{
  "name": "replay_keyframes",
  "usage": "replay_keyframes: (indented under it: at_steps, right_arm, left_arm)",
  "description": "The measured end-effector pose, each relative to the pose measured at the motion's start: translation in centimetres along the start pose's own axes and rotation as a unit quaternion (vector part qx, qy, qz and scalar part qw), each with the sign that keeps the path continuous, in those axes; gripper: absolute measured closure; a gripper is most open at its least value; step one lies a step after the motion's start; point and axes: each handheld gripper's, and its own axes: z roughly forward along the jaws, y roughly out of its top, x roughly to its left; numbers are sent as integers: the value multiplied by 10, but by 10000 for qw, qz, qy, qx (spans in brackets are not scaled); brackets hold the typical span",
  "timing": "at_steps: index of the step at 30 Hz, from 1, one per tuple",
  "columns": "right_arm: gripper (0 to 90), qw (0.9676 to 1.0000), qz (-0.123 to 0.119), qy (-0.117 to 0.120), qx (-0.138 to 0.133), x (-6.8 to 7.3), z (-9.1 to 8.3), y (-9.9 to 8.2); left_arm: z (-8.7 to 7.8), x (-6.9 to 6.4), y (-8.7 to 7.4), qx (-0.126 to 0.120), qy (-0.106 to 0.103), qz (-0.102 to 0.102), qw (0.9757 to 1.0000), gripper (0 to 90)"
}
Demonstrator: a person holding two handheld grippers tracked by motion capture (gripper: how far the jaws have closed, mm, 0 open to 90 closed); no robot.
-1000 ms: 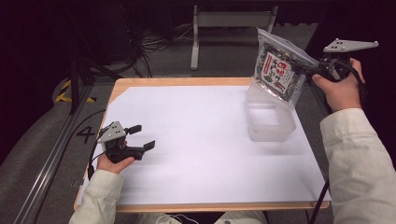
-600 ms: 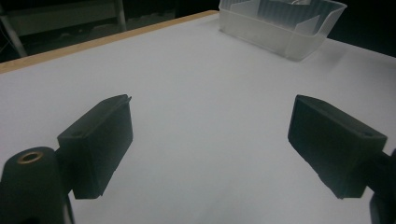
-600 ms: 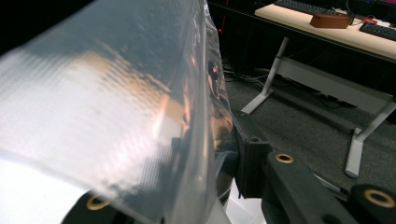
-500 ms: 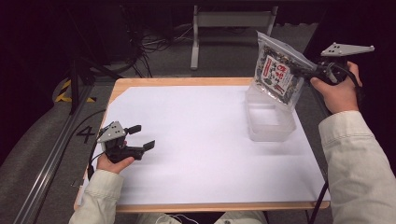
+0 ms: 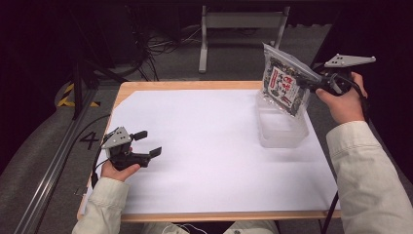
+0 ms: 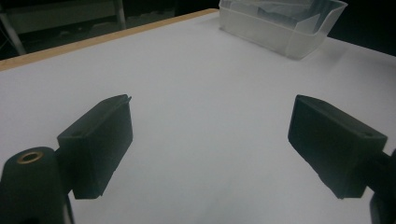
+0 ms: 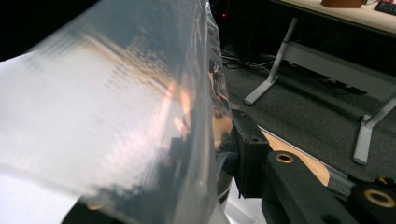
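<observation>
Holding the bag [image 5: 285,85] by its edge in your clamped right gripper [image 5: 311,86], just above the bin [image 5: 282,130], lower it straight in; your left gripper [image 5: 146,144] rests wide open, empty, well away.

A wooden table [image 5: 185,86] carries a white sheet [image 5: 204,146] that covers nearly all of its top, leaving a wood strip bare along the 12 o'clock and 6 o'clock edges. The sheet's 10 o'clock corner is cut off at a slant. A clear plastic tub [image 5: 282,129] stands on the sheet toward 2 o'clock, near the 3 o'clock edge.
</observation>
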Motion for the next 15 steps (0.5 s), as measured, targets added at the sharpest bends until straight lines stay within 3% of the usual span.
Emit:
replay_keyframes:
  at_steps: [15]
  right_arm:
    - [766, 9992, 377, 126, 16, -5, 2, -28]
  left_arm:
    - [2, -1, 0, 34, -10, -22, 10000, 146]
